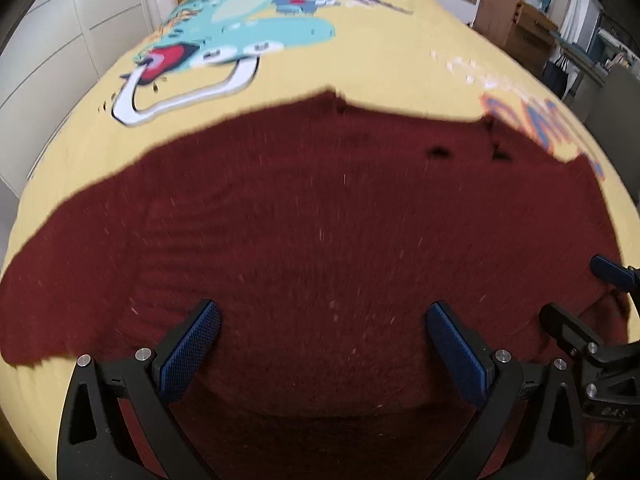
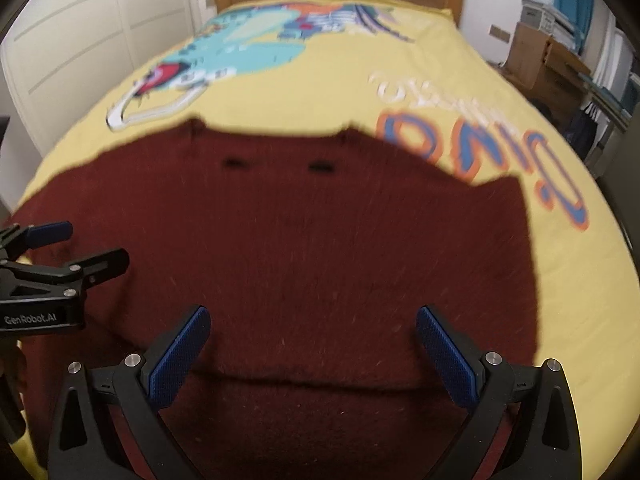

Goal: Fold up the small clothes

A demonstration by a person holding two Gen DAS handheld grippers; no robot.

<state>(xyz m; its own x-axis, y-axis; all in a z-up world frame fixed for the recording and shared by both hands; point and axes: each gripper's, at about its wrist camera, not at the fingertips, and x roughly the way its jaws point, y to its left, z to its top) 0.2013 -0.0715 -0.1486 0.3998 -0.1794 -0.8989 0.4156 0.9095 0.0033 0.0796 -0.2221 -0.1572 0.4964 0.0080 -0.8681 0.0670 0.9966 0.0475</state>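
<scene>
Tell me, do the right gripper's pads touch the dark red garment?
Cannot tell. In the right wrist view the right gripper is open above the garment; no gap or contact shows.

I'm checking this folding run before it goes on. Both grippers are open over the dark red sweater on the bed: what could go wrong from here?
1. The left gripper and right gripper hang close together, jaws wide, so they might bump.
2. The sweater has a fold line near its lower edge; a careless pinch could grab both layers or drag them.
3. A deep pinch could catch the yellow bedspread too.
</scene>
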